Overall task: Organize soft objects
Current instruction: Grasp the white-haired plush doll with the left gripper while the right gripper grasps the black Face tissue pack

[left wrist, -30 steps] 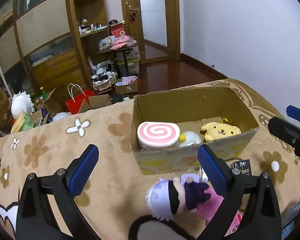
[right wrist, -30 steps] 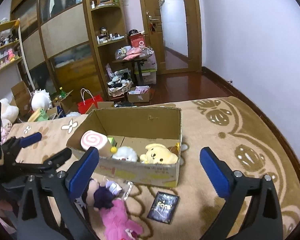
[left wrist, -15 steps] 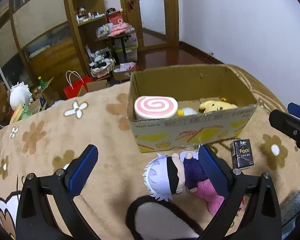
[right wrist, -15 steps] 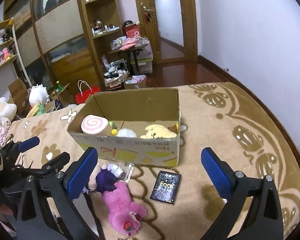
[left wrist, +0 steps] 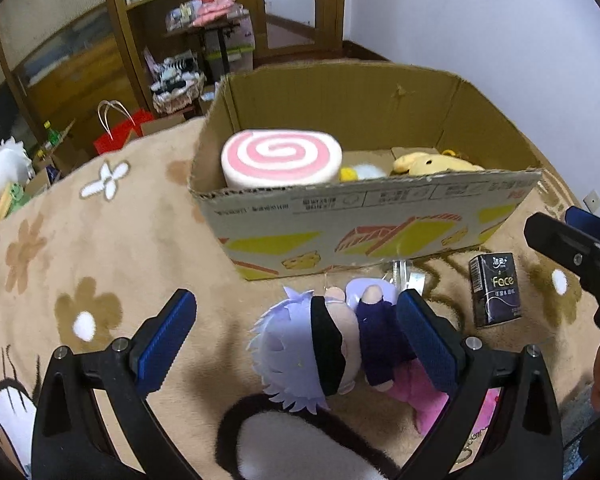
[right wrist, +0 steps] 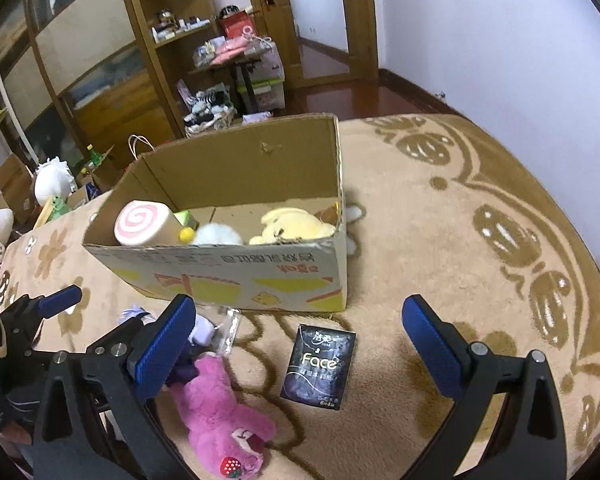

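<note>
A cardboard box [left wrist: 372, 236] [right wrist: 236, 276] holds a pink swirl roll cushion [left wrist: 280, 158] [right wrist: 140, 222], a white plush [right wrist: 216, 236] and a yellow dog plush [left wrist: 432, 162] [right wrist: 292, 226]. In front of it lie a white-haired blindfolded doll [left wrist: 308, 352] and a pink bear plush [right wrist: 220, 412]. My left gripper [left wrist: 296, 340] is open, its fingers on either side of the doll just above it. My right gripper [right wrist: 300, 348] is open and empty above a dark tissue pack [right wrist: 320, 366] [left wrist: 496, 288].
Everything lies on a tan flower-patterned blanket [left wrist: 120, 240] [right wrist: 460, 240]. A small clear packet [right wrist: 228, 332] lies by the box front. Beyond the blanket's far edge are shelves, bags and boxes on the floor [right wrist: 220, 108]. A white wall stands at the right.
Both grippers have come down and closer to the blanket. The left one has closed in over the white-haired doll; the right one has come down over the tissue pack. Both stay open.
</note>
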The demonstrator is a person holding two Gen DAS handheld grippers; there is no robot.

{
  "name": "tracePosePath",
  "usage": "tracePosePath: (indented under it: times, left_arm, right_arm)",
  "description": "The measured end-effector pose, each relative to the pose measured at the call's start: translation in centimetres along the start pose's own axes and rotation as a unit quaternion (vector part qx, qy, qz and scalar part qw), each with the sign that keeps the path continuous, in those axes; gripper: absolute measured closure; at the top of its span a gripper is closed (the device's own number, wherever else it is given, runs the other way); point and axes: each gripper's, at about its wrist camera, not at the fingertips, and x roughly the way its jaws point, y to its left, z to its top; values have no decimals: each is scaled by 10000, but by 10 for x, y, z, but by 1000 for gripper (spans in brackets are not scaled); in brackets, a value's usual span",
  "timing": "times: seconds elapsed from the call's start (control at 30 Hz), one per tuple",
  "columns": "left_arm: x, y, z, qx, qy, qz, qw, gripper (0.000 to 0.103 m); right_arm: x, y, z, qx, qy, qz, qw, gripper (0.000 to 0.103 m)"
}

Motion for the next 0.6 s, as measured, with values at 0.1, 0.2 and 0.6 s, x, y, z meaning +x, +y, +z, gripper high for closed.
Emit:
tracePosePath:
  times: [0.1,0.2,0.6]
  left_arm:
    - [11,2,-1,-75,169,-39,9998,3]
    - [19,4,-3,-125,354,-121,9992,3]
    - [41,13,-6,-460,743,-360,9955,3]
  right_arm:
    - [7,-1,-2,16,89,-35,10000,0]
    - [15,-2,-3,41,193,-95,9998,0]
    - [54,-5,-17,98,777,-212,9967,0]
